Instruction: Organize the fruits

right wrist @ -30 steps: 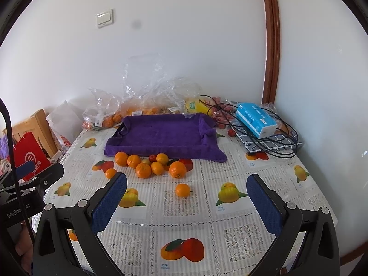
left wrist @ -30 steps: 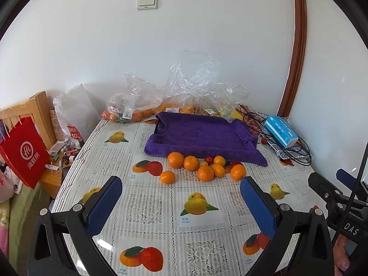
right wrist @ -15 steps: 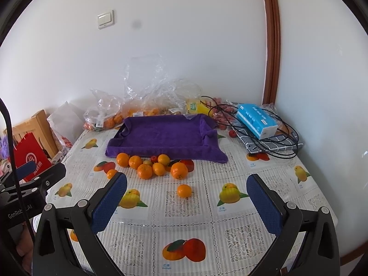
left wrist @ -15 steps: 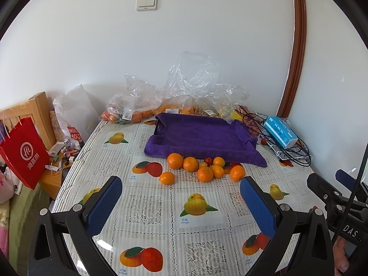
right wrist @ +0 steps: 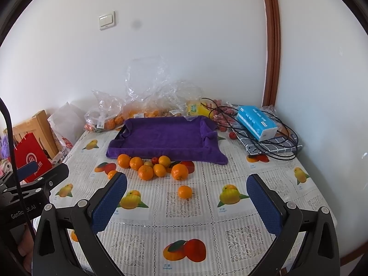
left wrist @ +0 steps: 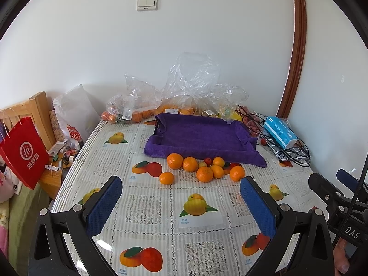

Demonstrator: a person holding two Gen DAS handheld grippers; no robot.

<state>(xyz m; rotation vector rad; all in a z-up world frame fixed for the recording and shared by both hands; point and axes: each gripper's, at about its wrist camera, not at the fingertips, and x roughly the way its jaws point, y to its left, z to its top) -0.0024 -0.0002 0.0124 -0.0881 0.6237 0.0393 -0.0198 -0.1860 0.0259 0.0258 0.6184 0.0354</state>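
Mandarins (right wrist: 145, 172) lie clustered on the fruit-print tablecloth (right wrist: 207, 230) just before the purple towel-lined tray (right wrist: 165, 138), 1 stray mandarin (right wrist: 185, 191) apart and nearer; since 1 second ago both views have crept slightly closer, so sorting has not begun. The left gripper (left wrist: 181, 204) and right gripper (right wrist: 186, 202) hover wide open and empty, with nothing blocking the approach; plastic bags (left wrist: 191, 85), cables (right wrist: 271, 142) and a tissue pack (right wrist: 256, 125) crowd behind the tray.

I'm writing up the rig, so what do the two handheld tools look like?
Both match: black Y-shaped frames with silver screws and blue textured pads. The left tool and right tool each trail a black cable; white lettering reads "GenRobot.AI" on the left body and "DAS" on the right.
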